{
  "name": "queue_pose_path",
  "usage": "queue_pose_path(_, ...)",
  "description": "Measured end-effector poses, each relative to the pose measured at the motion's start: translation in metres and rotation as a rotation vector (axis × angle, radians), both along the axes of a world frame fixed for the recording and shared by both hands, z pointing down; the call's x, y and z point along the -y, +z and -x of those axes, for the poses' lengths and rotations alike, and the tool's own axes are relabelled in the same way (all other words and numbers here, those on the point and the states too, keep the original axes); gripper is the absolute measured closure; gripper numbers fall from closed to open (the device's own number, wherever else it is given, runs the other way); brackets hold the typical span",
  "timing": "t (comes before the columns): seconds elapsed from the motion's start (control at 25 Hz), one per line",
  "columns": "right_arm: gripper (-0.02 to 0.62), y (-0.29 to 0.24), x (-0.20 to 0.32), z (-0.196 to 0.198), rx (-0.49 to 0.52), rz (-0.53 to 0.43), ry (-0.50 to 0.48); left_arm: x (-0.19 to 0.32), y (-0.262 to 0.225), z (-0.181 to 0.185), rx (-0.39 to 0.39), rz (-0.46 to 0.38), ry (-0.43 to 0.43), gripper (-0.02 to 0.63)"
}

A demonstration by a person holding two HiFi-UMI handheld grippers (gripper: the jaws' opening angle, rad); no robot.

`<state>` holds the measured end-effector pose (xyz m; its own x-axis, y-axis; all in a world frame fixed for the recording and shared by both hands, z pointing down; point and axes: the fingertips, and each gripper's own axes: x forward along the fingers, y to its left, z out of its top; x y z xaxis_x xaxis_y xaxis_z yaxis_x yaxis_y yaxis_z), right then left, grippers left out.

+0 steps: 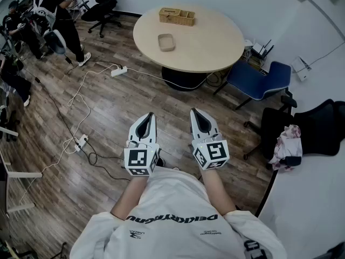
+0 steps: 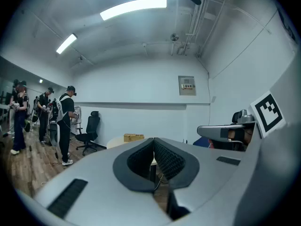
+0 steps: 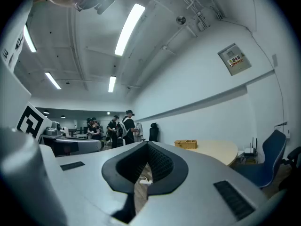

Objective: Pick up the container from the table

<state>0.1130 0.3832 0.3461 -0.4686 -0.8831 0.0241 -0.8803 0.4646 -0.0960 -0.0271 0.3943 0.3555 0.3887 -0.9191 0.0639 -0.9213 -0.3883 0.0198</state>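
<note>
A small beige container lies on the round pale table, far ahead of me, next to a wooden compartment box. Both grippers hover level over the wooden floor, side by side, well short of the table. The left gripper has its jaws together with nothing between them, and so does the right gripper. In the left gripper view the shut jaws point toward the table and the wooden box. The right gripper also faces the table and the box. Neither gripper view shows the container.
A blue chair stands right of the table, and a black chair with a cloth on it stands nearer on the right. Cables and power strips lie on the floor to the left. People and an office chair are at the back left.
</note>
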Motion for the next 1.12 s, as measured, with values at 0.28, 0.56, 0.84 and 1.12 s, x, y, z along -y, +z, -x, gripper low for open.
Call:
queue_pose_path(0.28,0.571,-0.002,0.0,0.005,-0.038,-0.012,-0.016,-0.001,0.001,0.0,0.011,0.004,-0.007,0.589)
queue_pose_path(0.56,0.571,0.003,0.01,0.005,-0.026,-0.017,-0.006,0.011,0.017,-0.004,0.021,0.045,0.012,0.589)
queue_pose_path(0.84,0.571,0.016,0.056,0.005,-0.054,-0.005,0.005,0.061,0.031,-0.003,-0.038,0.058,0.003,0.591)
queue_pose_path(1.12,0.571,0.02,0.156,0.011,-0.069,0.012,0.007,0.165,0.03,-0.004,-0.06,0.06,0.004,0.591)
